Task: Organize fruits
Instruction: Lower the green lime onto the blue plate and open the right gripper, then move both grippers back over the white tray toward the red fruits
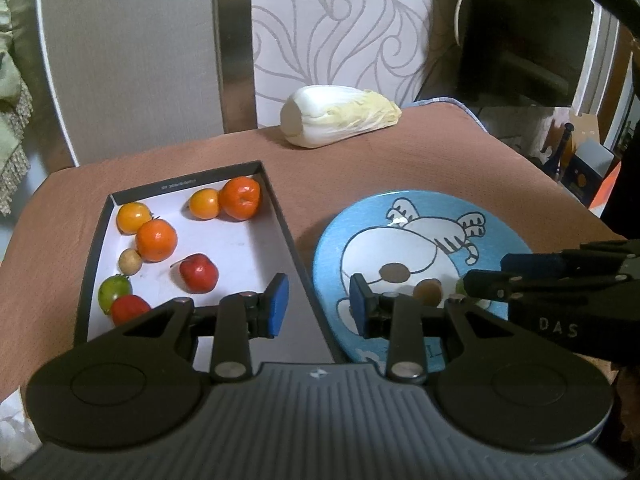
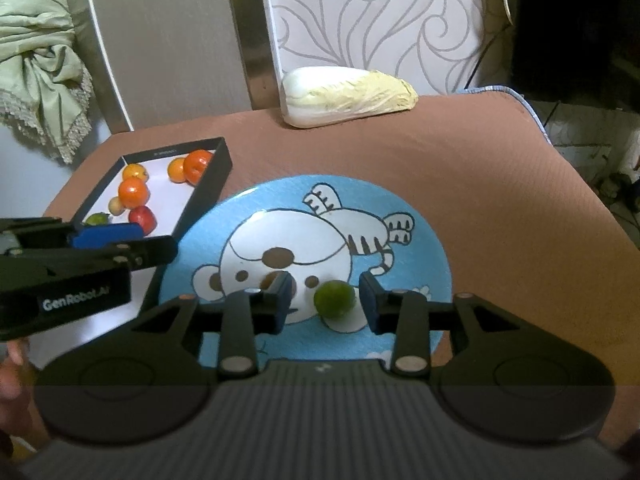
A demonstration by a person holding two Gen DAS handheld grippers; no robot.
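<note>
Risk is concentrated at the right hand-held gripper point(image 2: 323, 303), whose blue pads are spread apart around a small green fruit point(image 2: 334, 298) resting on the glossy plate point(image 2: 416, 216); nothing is clasped. Should the jaws be closed off-centre, the round, smooth fruit could be squirted sideways across the slick glaze and rolled off the shallow rim onto the table point(image 2: 480, 168). A small brown fruit point(image 1: 427, 293) is seen beside the left pad, partly hidden, so its exact position cannot be told; it could be nudged by that pad.

The left hand-held gripper point(image 1: 318, 307) is likewise released, held over the edge between the plate and the box point(image 1: 280, 216), a rigid black-walled tray with a white floor. Its thin wall could be caught and the box shifted. Inside, orange fruits point(image 1: 156, 239), red fruits point(image 1: 199, 273) and a green one point(image 1: 114, 291) are loosely scattered, all rounded and shiny. The table is covered with a dimpled, rust-coloured cloth. Farthest away, a pale, ribbed Chinese cabbage point(image 1: 340, 116) is laid on its side.
</note>
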